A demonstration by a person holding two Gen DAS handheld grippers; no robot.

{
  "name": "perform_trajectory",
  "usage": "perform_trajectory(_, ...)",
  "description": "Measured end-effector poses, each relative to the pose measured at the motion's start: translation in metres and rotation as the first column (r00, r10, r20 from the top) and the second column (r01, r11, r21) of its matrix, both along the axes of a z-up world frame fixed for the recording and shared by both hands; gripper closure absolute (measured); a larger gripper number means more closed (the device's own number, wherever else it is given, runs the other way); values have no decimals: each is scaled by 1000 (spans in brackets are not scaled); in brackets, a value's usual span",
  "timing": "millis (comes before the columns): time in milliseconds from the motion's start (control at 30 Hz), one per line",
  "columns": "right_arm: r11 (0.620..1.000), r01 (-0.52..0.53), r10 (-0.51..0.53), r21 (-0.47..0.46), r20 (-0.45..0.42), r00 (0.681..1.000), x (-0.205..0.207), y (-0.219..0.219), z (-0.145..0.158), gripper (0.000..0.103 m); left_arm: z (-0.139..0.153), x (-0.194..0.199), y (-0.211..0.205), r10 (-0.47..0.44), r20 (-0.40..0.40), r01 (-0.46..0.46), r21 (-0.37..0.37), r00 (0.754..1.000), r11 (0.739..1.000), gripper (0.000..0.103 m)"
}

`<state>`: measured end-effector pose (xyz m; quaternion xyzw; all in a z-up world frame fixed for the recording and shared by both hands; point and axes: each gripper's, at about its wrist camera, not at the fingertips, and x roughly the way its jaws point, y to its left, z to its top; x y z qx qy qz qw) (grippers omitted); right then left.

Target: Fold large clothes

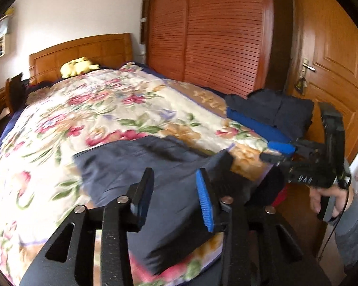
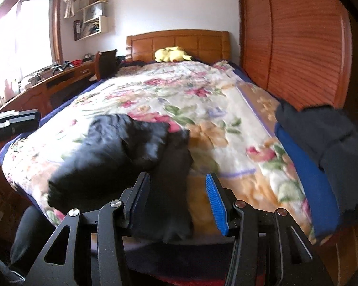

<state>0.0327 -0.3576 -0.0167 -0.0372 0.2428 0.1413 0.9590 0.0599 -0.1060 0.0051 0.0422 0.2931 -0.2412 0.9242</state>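
Our left gripper (image 1: 175, 196) released above dark garment (image 1: 140, 166), our right gripper (image 2: 179, 199) unclenched, seemingly empty, floral bedspread (image 2: 179, 90) beneath.

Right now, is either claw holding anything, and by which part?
Nothing is held. The left claw stands open above the dark garment on the bed, its pads clear of the cloth. The right claw is open too, gripping nothing.
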Motion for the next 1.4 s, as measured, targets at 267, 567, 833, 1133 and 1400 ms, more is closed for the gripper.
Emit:
perform_trajectory(267,996,-80,80,-39,14,997,18,45,14,52,-26,-11,81,136,-31,-137,-20,990,990,29)
perform_trajectory(567,986,-157,154,-56,-67,986,65,86,16,51,-44,-26,143,259,-38,-261,-38,965,965,29)
perform_trajectory(833,982,-168,153,-86,-161,975,91,100,10,50,-56,-35,174,312,-49,-314,-35,949,949,29)
perform_trajectory(1133,980,-160,126,-119,-255,959,106,107,-12,40,-62,-45,188,330,-47,-332,-34,943,943,29)
perform_trajectory(1400,985,-151,117,-79,-324,939,120,105,-30,37,-71,-45,189,328,-70,-331,-38,942,943,29)
